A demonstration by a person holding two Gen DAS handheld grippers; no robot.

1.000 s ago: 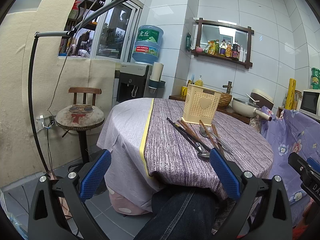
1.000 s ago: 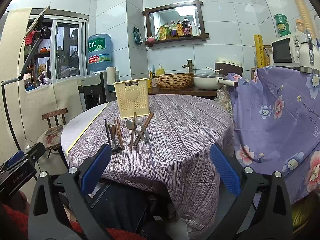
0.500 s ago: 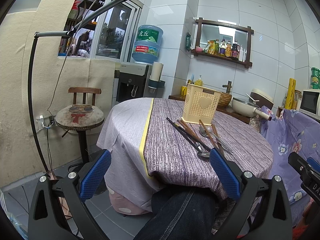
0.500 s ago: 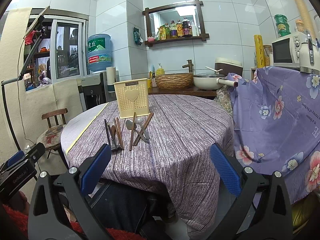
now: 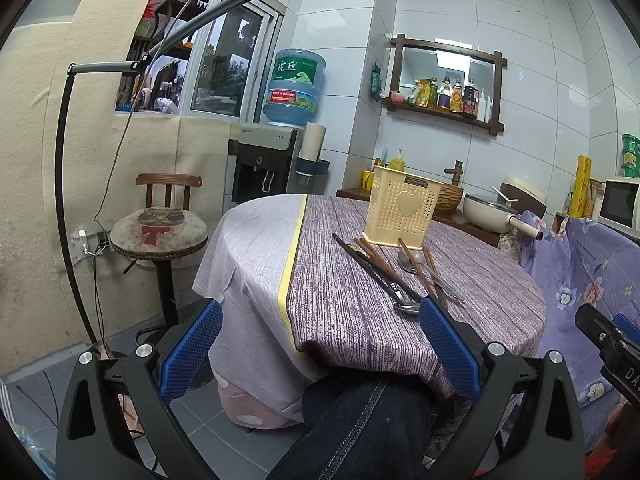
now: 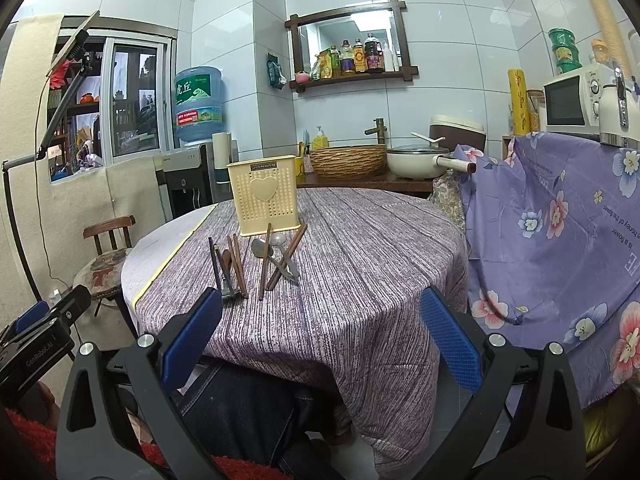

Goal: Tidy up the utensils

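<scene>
A cream perforated utensil holder (image 5: 402, 213) with a heart on its front stands upright on the round table; it also shows in the right wrist view (image 6: 264, 200). Before it lie brown chopsticks (image 6: 237, 266), a black chopstick (image 6: 213, 262) and metal spoons (image 6: 261, 249), loosely scattered; in the left wrist view the chopsticks (image 5: 376, 258) and a spoon (image 5: 406, 307) lie likewise. My left gripper (image 5: 316, 344) is open and empty, held below the table's near edge. My right gripper (image 6: 320, 336) is open and empty, also short of the table.
The table wears a purple striped cloth (image 6: 360, 264). A stool (image 5: 159, 232) stands to the left by a water dispenser (image 5: 264, 168). A purple floral cover (image 6: 560, 232) drapes the right side. A pot (image 6: 416, 160) and basket (image 6: 348, 160) sit on the counter behind.
</scene>
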